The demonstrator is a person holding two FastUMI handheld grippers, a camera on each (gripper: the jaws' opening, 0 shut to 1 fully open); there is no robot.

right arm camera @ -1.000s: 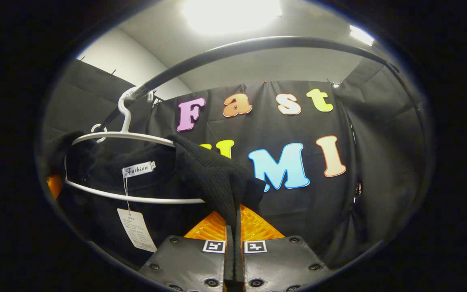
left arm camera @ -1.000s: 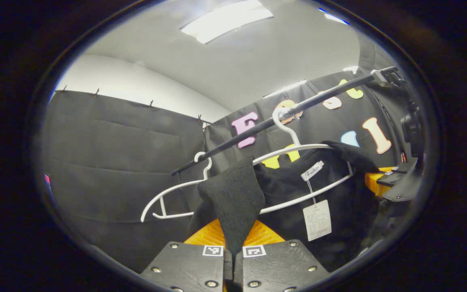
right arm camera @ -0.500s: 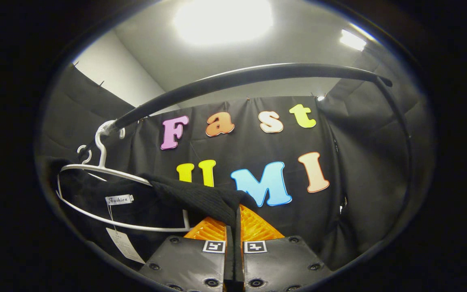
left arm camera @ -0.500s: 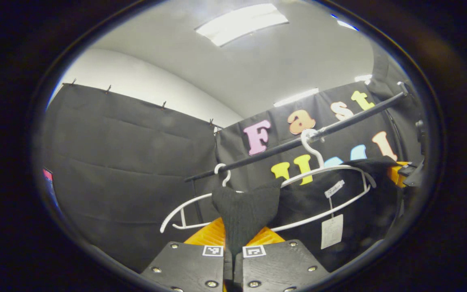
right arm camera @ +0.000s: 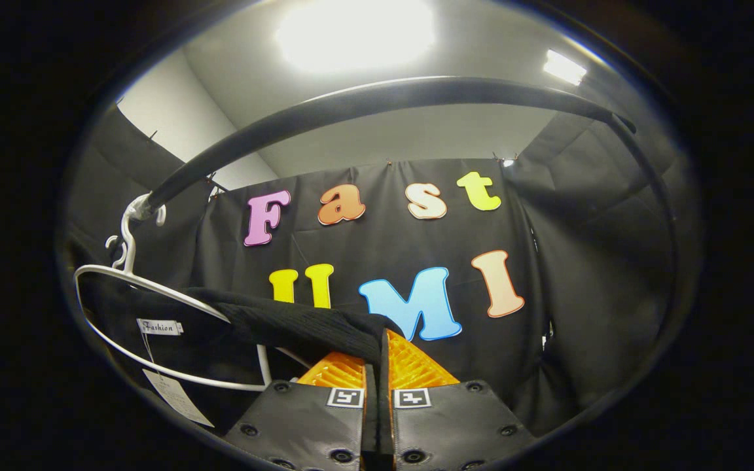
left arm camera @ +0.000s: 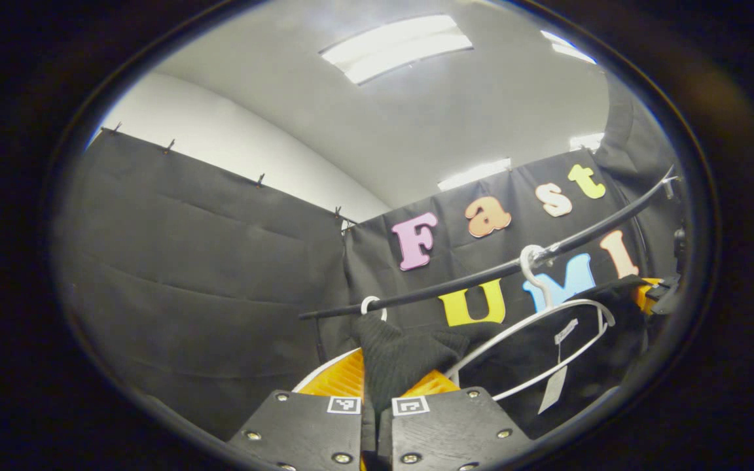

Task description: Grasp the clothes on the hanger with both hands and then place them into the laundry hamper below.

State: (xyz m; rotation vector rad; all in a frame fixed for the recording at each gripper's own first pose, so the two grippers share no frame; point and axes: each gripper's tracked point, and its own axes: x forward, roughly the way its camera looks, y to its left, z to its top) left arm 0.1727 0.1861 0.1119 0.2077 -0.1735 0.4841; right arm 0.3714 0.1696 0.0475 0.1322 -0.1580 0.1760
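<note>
Left gripper view shows the left gripper (left arm camera: pixel 377 392) with its two fingers drawn together on a bunched fold of the black garment (left arm camera: pixel 403 356), the knitted cloth rising out from between them with almost no gap to either side. The rest of the garment spreads to the right across a white hanger (left arm camera: pixel 547 347), with a paper tag (left arm camera: pixel 552 389) dangling from the collar. The hanger's hook is over a black rail (left arm camera: pixel 482 275) that slants up to the right, and a second white hook (left arm camera: pixel 372 305) sits on the same rail just behind the pinched fold. At the far right edge of this view the other gripper (left arm camera: pixel 660 294) meets the garment's other shoulder. In the right gripper view, the right gripper (right arm camera: pixel 377 376) is likewise closed, both fingers pressing a ribbed fold of the garment (right arm camera: pixel 298 327) that stretches leftward to the hanger (right arm camera: pixel 154 327). The hanger's loop stands tilted under the rail (right arm camera: pixel 351 111), which arcs overhead. A collar label and the tag (right arm camera: pixel 177 399) hang at lower left.
</note>
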